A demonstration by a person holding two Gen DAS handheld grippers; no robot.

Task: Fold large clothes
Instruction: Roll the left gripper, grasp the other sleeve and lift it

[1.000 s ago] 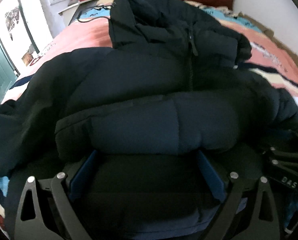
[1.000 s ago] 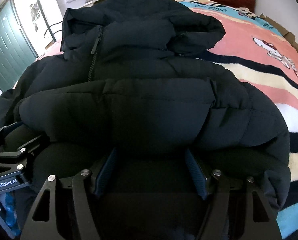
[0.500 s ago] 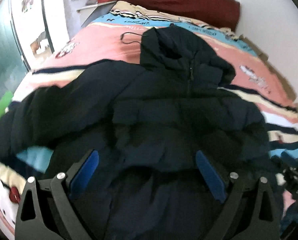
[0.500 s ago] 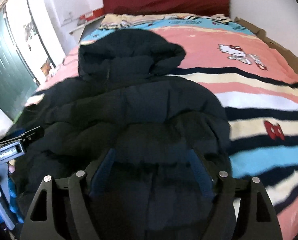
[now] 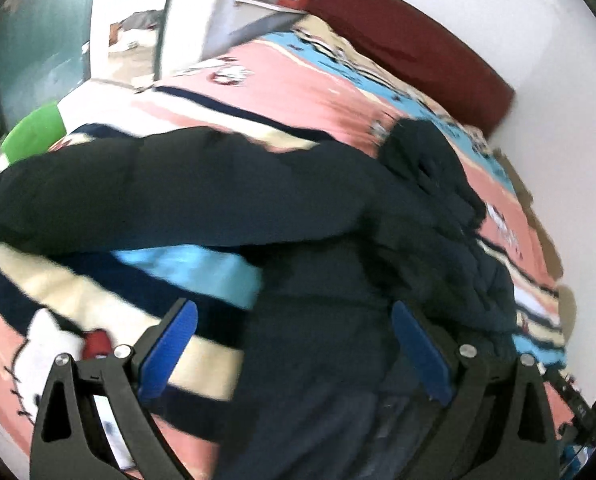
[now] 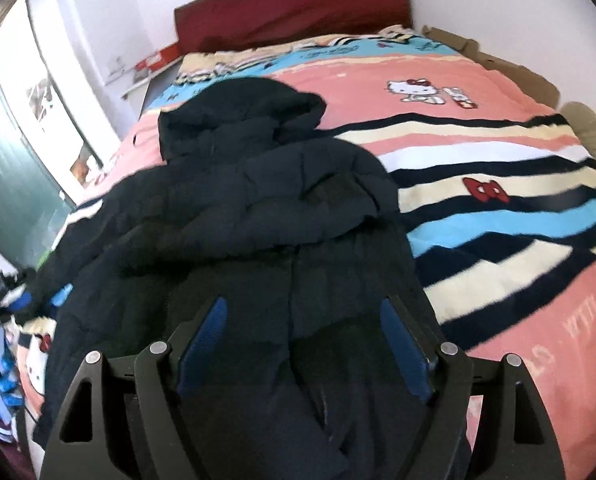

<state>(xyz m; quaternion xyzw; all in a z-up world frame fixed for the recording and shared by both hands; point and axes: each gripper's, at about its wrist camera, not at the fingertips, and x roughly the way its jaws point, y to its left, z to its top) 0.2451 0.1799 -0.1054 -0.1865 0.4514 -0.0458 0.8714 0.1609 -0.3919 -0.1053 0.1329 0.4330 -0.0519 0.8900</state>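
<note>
A dark navy hooded puffer jacket [image 6: 257,216] lies on the bed, hood toward the headboard. In the left wrist view the jacket [image 5: 338,260] shows one sleeve [image 5: 137,184] stretched out to the left across the blanket. My left gripper [image 5: 293,344] is open and empty above the jacket's lower left part. My right gripper [image 6: 302,336] is open and empty above the jacket's lower front. The left view is motion-blurred.
The bed has a striped pink, blue and cream Hello Kitty blanket [image 6: 478,168] and a dark red headboard [image 6: 293,4]. A white wall runs along the right. A green door [image 6: 5,200] and a green object [image 5: 33,132] are at the left.
Both grippers pulled back and rose away from the jacket, which has dropped flat on the bed. The left gripper has swung left, bringing the outstretched sleeve into view.
</note>
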